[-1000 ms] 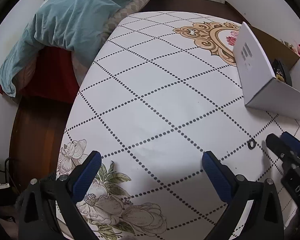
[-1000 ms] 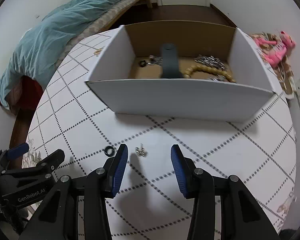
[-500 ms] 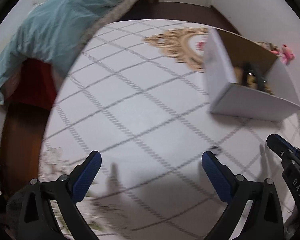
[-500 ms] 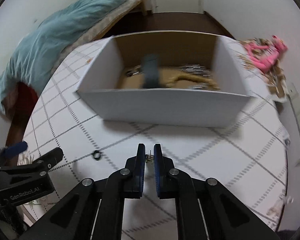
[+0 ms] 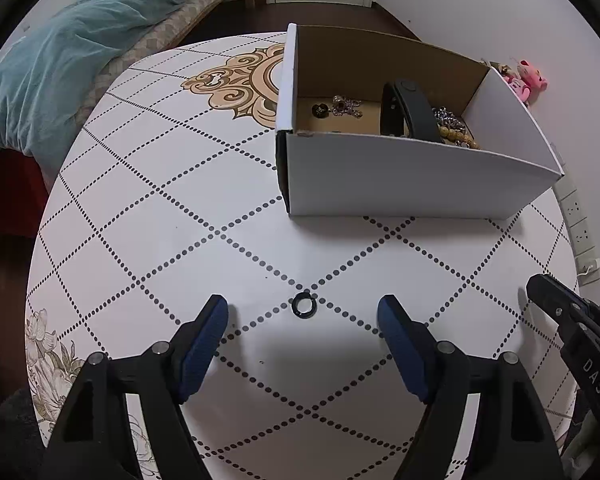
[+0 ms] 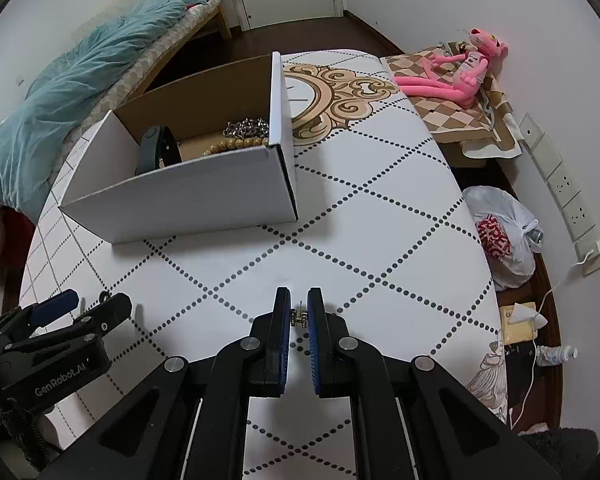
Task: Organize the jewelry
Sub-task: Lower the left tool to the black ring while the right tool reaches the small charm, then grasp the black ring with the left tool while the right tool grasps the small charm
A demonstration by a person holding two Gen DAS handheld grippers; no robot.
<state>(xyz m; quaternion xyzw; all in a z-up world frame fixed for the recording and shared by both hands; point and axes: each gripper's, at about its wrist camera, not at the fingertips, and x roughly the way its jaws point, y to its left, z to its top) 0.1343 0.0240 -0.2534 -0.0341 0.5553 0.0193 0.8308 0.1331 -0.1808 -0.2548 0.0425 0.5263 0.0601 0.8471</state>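
An open white box (image 5: 412,176) of jewelry stands toward the far edge of the round surface (image 5: 172,216). The black ring (image 5: 303,305) lies on bare surface between the wide-spread fingers of the left gripper (image 5: 303,320). The right gripper (image 6: 299,312) pinches a small earring (image 6: 300,317) above the near edge. A bed (image 6: 80,80) lies beyond.

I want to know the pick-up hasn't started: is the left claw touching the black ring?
Apart. The left wrist view shows the black ring on the table, white gaps separating it from both fingers of the open left claw.
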